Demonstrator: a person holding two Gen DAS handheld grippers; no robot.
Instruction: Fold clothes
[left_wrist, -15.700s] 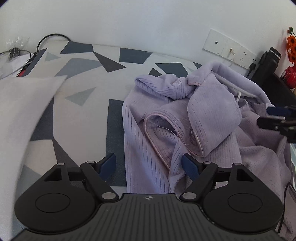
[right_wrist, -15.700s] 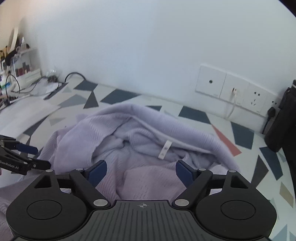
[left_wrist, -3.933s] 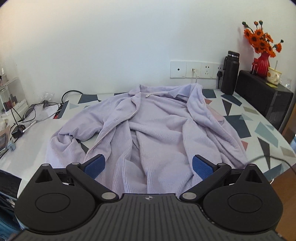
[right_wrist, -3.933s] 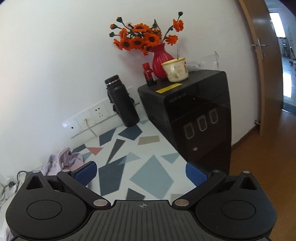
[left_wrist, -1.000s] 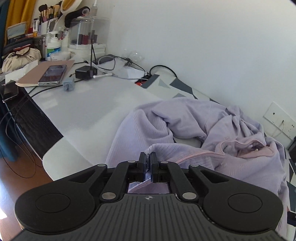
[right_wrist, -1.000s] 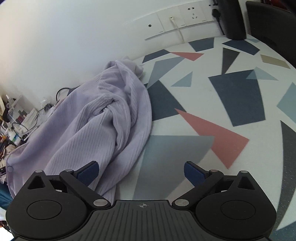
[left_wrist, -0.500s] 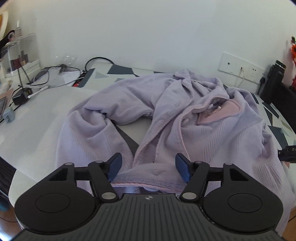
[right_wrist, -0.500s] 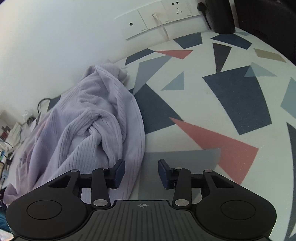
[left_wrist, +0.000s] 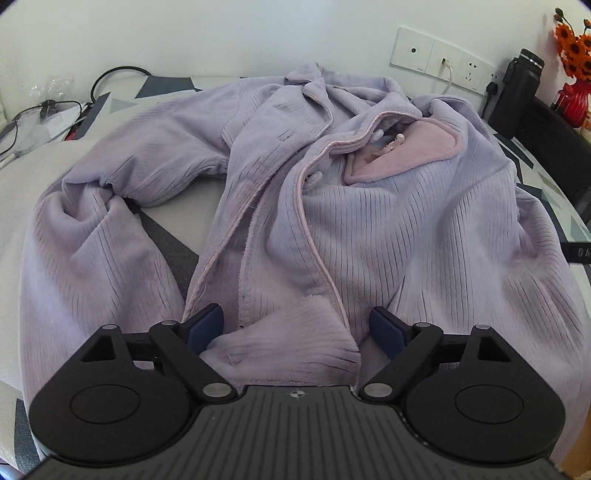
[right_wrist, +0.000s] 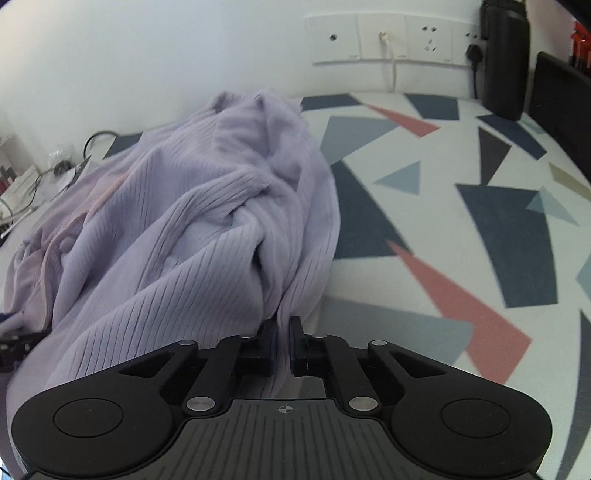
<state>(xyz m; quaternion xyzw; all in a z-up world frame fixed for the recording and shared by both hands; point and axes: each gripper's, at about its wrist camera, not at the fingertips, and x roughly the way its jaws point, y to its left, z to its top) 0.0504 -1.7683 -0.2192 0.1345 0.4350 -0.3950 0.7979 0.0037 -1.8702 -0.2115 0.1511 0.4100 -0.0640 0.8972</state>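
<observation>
Half a second ago my right tongs (right_wrist: 282, 341) stood part open at the garment's edge; now their jaws have pinched together on a fold of that edge, with only a thin strip of cloth between the pads. My left tongs (left_wrist: 297, 326) have spread wider than before and grip nothing, with a turned-up corner of the hem lying between the blue pads (left_wrist: 205, 325).

The garment is a lilac ribbed cardigan (left_wrist: 369, 229), soft and fleecy, lying front up on the worktop (right_wrist: 461, 206), which has a pale surface patterned with dark blue, grey and pink triangles. Its front is unbuttoned and loosely overlapped, with pink piping along the opening, and a pinker inner facing is folded outward near the collar. One sleeve curves out to the left and doubles back toward me. From the right wrist view the cloth is heaped in deep wrinkles along its right side. Wall sockets (left_wrist: 439, 62) sit behind it.
</observation>
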